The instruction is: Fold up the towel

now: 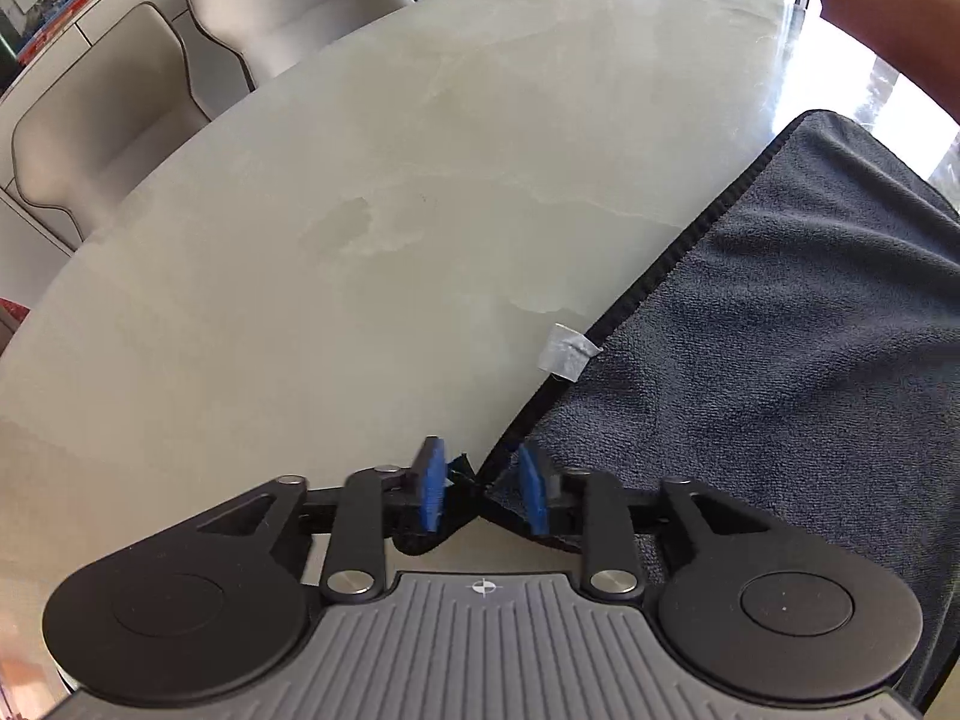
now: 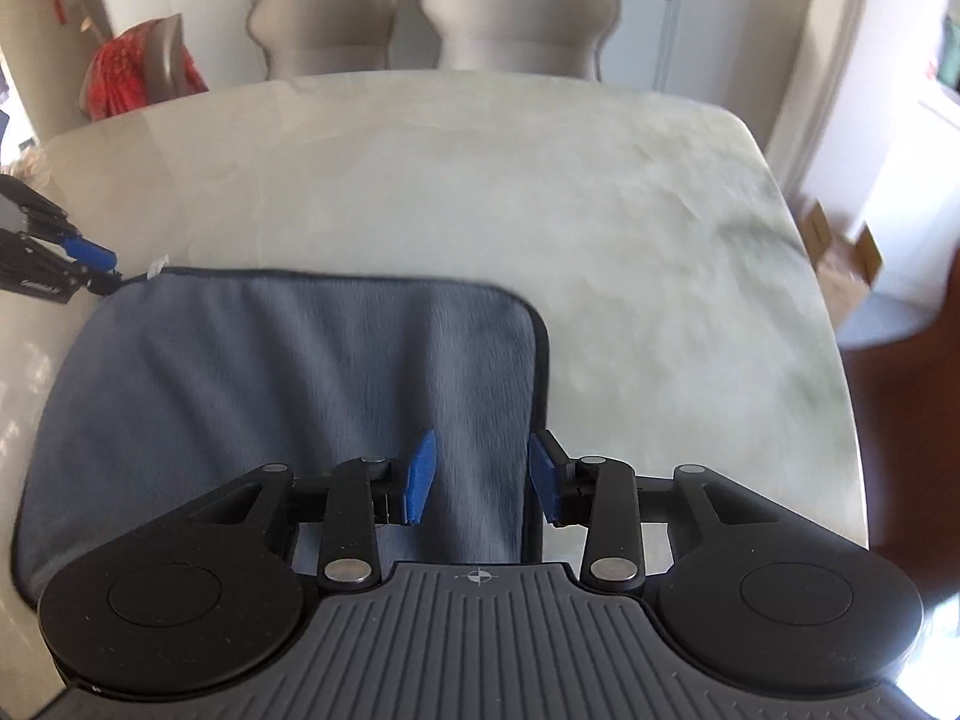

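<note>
A grey-blue towel (image 2: 288, 372) with dark trim lies flat on the marble table (image 2: 630, 228). In the left wrist view the towel (image 1: 780, 348) fills the right side, with a white tag (image 1: 564, 351) on its edge. My left gripper (image 1: 483, 489) is open, its blue pads on either side of the towel's near corner. It also shows in the right wrist view (image 2: 90, 261) at the towel's far left corner. My right gripper (image 2: 480, 477) is open, low over the towel's right edge, one pad over the cloth and one past the trim.
Beige chairs (image 2: 522, 12) stand at the table's far side, others show in the left wrist view (image 1: 114, 114). A red cloth (image 2: 120, 75) hangs at the far left. A person's arm (image 1: 888, 6) shows top right. A cardboard box (image 2: 846, 264) sits on the floor at right.
</note>
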Demonstrator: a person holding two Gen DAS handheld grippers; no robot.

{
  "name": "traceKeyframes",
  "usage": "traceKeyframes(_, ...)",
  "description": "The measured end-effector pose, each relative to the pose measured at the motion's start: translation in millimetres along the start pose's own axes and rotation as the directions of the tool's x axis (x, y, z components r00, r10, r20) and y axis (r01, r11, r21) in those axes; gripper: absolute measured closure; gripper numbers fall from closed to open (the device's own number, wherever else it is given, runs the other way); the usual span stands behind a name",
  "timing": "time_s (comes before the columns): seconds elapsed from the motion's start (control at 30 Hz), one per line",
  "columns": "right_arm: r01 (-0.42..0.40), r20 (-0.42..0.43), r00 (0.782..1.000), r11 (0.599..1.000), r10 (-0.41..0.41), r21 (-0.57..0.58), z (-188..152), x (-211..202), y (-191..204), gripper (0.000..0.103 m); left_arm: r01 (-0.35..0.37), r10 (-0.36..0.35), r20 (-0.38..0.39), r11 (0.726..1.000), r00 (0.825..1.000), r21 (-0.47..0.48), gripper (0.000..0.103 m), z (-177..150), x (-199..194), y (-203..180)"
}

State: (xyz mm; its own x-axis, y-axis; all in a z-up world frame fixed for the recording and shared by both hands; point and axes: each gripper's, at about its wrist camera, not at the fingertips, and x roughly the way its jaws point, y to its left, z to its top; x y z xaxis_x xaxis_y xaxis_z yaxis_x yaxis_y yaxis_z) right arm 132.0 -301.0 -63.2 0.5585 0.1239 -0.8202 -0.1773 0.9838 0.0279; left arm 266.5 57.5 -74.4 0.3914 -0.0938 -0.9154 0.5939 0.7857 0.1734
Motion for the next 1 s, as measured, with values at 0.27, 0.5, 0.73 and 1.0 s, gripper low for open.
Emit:
traceKeyframes(0.27,-0.008,0.007,1.0,1.0,0.008,0.01,32,43,-11,0.067,0.01,-0.013,-0.036,0.997,0.999,-0.082,0.045,-4,6,9)
traceKeyframes(0.5,-0.005,-0.01,1.0,0.999,0.006,0.034,41,67,-23,0.067,0.033,-0.033,-0.001,0.998,0.999,-0.055,0.071,-6,1,1)
traceKeyframes(0.73,0.009,-0.01,1.0,0.999,-0.01,-0.036,45,84,-14,0.074,0.033,-0.033,-0.014,0.999,0.999,0.002,0.096,1,1,-10)
traceKeyframes(1.0,0.101,0.013,0.995,0.995,-0.101,-0.006,59,87,-32,0.102,-0.118,0.121,-0.023,0.987,0.992,0.106,0.103,22,18,-4)
